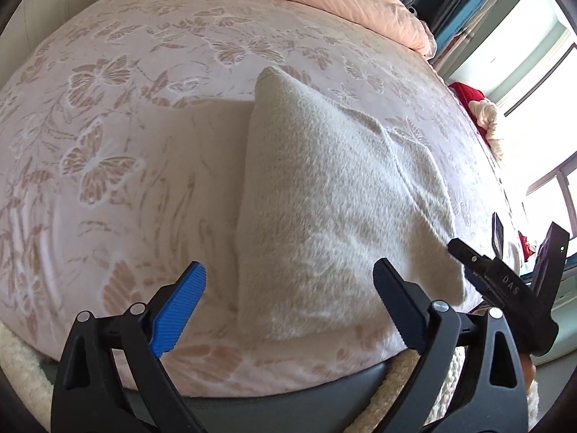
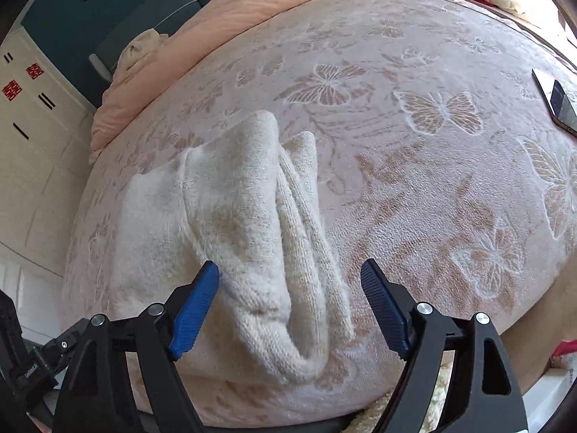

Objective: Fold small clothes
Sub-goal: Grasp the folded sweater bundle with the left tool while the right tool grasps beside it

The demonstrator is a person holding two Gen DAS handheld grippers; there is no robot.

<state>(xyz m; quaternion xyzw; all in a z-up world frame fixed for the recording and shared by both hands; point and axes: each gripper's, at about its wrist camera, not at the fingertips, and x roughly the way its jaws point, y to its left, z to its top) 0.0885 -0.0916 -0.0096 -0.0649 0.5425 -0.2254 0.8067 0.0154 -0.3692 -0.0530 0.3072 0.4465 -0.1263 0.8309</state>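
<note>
A cream knitted garment [image 1: 339,195] lies folded near the front edge of the butterfly-patterned bed cover [image 1: 108,115], with the left gripper [image 1: 288,306] and right gripper [image 2: 288,303] both spread wide above it, gripping nothing.

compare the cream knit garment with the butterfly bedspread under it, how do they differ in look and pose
The cream knit garment is plain, with no print; the butterfly bedspread carries a tan butterfly and flower pattern. The garment is folded into a small bundle with stacked layers showing along one edge, while the bedspread lies spread flat across the whole bed. The garment looks fuzzy and ribbed, the bedspread low and embossed. Both are soft, pale fabrics.
</note>
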